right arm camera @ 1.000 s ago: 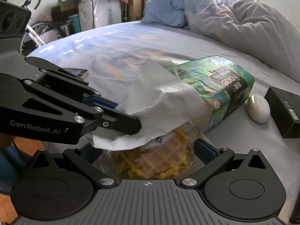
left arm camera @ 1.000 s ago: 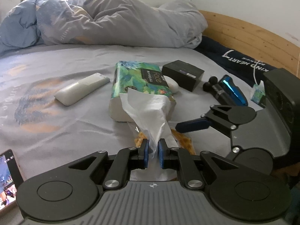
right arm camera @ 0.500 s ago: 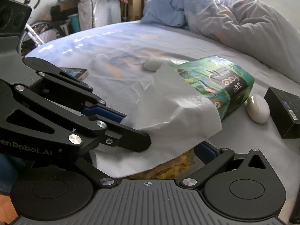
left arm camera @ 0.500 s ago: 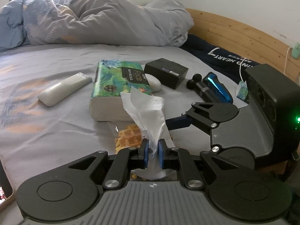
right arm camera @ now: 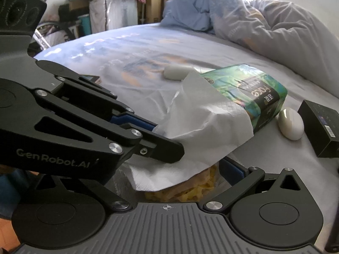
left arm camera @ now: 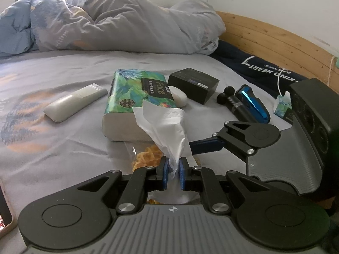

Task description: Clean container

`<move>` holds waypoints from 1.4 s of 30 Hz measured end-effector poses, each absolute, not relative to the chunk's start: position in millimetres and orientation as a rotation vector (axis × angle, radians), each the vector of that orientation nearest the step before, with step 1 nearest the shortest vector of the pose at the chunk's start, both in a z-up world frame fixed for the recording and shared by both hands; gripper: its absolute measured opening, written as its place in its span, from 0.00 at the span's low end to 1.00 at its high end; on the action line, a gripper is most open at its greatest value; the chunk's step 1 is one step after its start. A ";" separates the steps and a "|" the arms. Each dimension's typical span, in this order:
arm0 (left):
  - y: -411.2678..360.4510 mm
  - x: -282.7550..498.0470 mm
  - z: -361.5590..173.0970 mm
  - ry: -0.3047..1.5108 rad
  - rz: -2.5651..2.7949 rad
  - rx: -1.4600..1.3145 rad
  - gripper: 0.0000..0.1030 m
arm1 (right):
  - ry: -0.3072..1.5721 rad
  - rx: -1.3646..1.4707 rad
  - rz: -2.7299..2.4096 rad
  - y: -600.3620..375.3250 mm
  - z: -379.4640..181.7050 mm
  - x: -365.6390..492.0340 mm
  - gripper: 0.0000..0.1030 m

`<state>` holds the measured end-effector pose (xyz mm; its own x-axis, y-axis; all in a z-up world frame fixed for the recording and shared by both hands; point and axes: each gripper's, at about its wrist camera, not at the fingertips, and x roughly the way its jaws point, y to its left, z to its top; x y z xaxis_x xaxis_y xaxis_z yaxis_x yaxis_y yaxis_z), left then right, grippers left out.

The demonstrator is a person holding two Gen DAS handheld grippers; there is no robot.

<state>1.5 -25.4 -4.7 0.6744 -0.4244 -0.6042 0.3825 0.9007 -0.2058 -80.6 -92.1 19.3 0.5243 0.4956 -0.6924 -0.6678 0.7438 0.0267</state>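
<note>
Left gripper (left arm camera: 173, 167): blue pads nearly together, pinching a bunched white tissue (left arm camera: 167, 131). The sheet fans upward and ahead from between the pads; a short tail hangs below them. From the right wrist view the same tissue (right arm camera: 203, 131) spreads out from the tip of the left gripper (right arm camera: 167, 148) and drapes over what lies underneath.

Right gripper (right arm camera: 180, 175): fingers spread wide. One blue pad (right arm camera: 231, 169) shows on the right side; the other side is hidden behind the left gripper and the tissue. A clear bag of waffles (right arm camera: 190, 188) sits between the fingers. Cannot tell whether the pads press on it. In the left wrist view the right gripper (left arm camera: 203, 146) reaches in from the right, one blue finger beside the tissue.

Bag of waffles (left arm camera: 146, 156) lies on the bed sheet (left arm camera: 63, 148) just ahead of and under the left pads, partly covered by the tissue.

Tissue pack (left arm camera: 135, 103) just beyond the bag, touching or nearly so. Remote (left arm camera: 76, 102) left of the pack; white oval case (left arm camera: 179, 95) and black box (left arm camera: 193, 84) to its right.
</note>
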 end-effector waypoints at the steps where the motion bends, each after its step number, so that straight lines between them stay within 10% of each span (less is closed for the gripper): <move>1: -25.4 1.6 -4.8 0.694 -0.449 -0.063 0.18 | 0.740 -0.256 0.705 -92.2 19.2 -80.7 1.00; 42: -24.8 -5.7 -3.9 0.697 -0.492 -0.042 0.18 | 0.742 -0.264 0.701 -89.0 19.6 -82.9 1.00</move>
